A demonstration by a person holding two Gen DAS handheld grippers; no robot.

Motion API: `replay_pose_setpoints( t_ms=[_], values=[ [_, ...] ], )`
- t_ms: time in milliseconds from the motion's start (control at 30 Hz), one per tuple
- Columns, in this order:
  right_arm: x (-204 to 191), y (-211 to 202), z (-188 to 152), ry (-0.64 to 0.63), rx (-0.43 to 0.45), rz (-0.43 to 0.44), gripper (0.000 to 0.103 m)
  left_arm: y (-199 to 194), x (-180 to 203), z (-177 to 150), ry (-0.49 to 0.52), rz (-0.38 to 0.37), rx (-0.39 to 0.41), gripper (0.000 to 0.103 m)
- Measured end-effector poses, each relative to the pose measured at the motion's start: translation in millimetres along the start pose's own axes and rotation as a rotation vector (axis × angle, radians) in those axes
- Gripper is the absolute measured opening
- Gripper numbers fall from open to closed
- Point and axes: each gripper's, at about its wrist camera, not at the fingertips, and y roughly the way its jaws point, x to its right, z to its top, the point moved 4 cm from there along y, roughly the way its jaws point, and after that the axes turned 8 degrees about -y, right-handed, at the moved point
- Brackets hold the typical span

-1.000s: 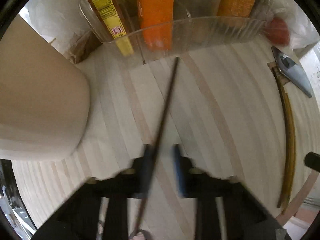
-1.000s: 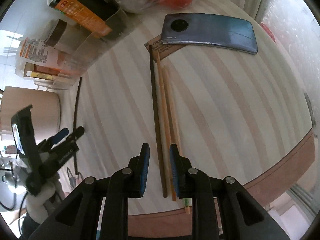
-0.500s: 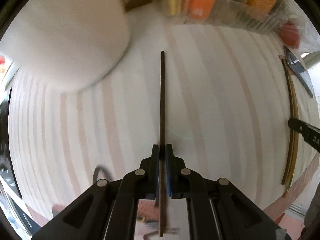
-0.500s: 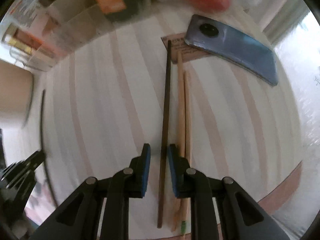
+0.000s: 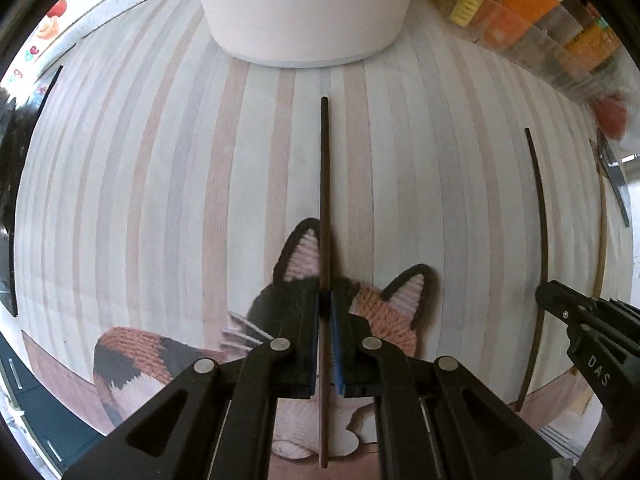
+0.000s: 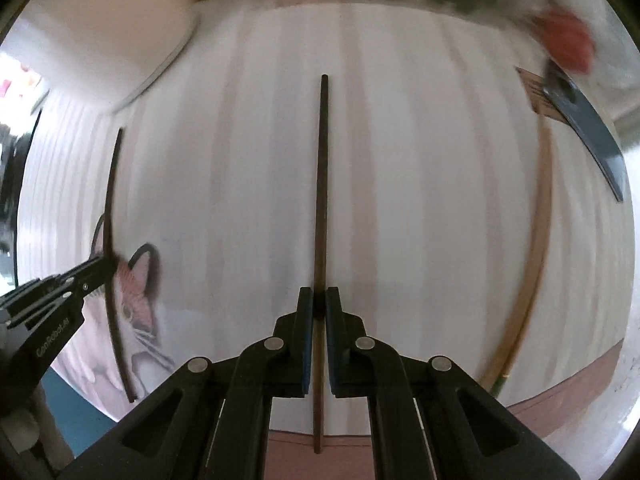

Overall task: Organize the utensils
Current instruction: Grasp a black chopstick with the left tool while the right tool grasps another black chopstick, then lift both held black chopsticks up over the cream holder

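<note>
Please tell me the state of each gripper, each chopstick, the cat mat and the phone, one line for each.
left gripper: shut on a dark chopstick.
right gripper: shut on second dark chopstick.
light wooden chopsticks: lying on the table, ungripped.
cat mat: flat under the left gripper.
phone: lying near the table edge.

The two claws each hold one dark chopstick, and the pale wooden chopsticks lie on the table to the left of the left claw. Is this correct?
Not quite. The left claw and right claw each hold a dark chopstick, but the pale wooden chopsticks lie on the table beyond the right claw, as the right wrist view shows.
</note>
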Motion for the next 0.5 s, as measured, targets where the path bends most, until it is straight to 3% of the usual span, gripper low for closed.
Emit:
replay_pose_setpoints(
  t_ms=[100,433,500],
  values=[
    [-8,4,13,-0.025,-0.018,0.001,0.007,0,-11,4,0.023,0.011,0.011,0.009],
    [-33,17,70,-0.020,-0.041,-0.086,0.007,-6,10,51,0.057,0.041,0.047,0.008],
    [-42,19,69,-0.015,-0.046,-0.096,0.007,-5,15,55,0.067,0.042,0.038,0.004]
  ],
)
